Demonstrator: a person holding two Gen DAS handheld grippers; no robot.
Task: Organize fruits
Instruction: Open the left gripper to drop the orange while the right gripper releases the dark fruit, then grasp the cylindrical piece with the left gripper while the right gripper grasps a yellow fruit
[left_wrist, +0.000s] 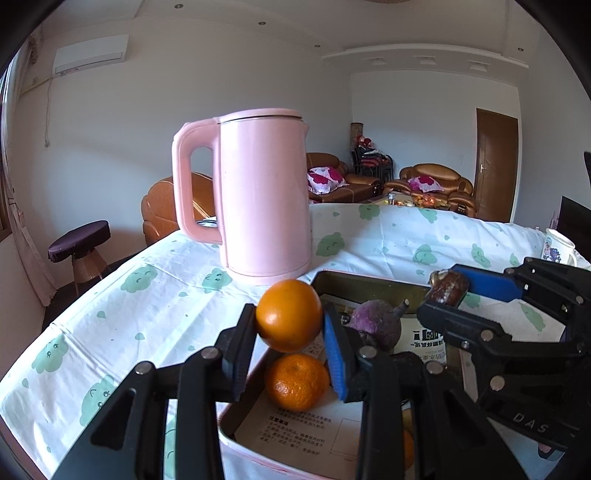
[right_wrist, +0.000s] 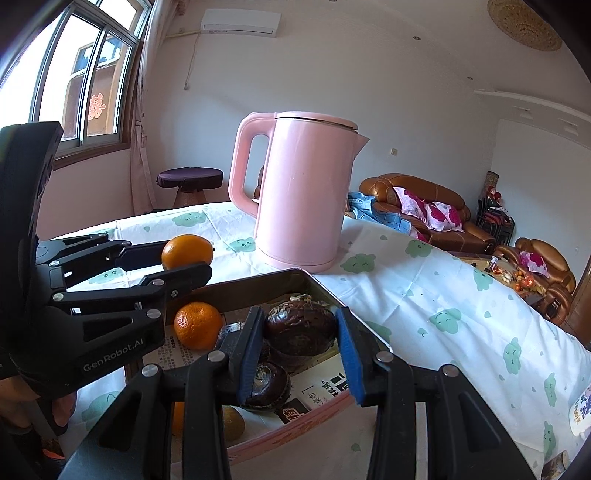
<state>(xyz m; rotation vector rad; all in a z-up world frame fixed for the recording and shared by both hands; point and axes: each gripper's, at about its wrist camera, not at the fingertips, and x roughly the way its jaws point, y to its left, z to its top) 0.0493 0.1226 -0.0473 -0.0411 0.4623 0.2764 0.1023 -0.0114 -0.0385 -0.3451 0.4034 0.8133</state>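
Observation:
My left gripper (left_wrist: 290, 319) is shut on a smooth orange (left_wrist: 288, 306), held a little above the near-left corner of a metal tin (left_wrist: 369, 277) with a pink rim. Under it, inside the tin, lies a second orange (left_wrist: 295, 382) next to a purple round fruit (left_wrist: 375, 325). My right gripper (right_wrist: 300, 326) is shut on a dark brown wrinkled fruit (right_wrist: 301, 332) over the tin (right_wrist: 255, 290). Another dark fruit (right_wrist: 266, 386) lies beneath it. Seen from the right wrist, the left gripper (right_wrist: 186, 258) carries its orange (right_wrist: 187, 249) over the tin's left edge.
A tall pink kettle (left_wrist: 264, 192) stands on the cloud-print tablecloth (left_wrist: 129, 314) just behind the tin. A printed mug (left_wrist: 557, 245) sits at the far right edge. Printed paper lines the tin. A person's hand (right_wrist: 61, 406) shows at lower left. Sofas and a stool stand beyond.

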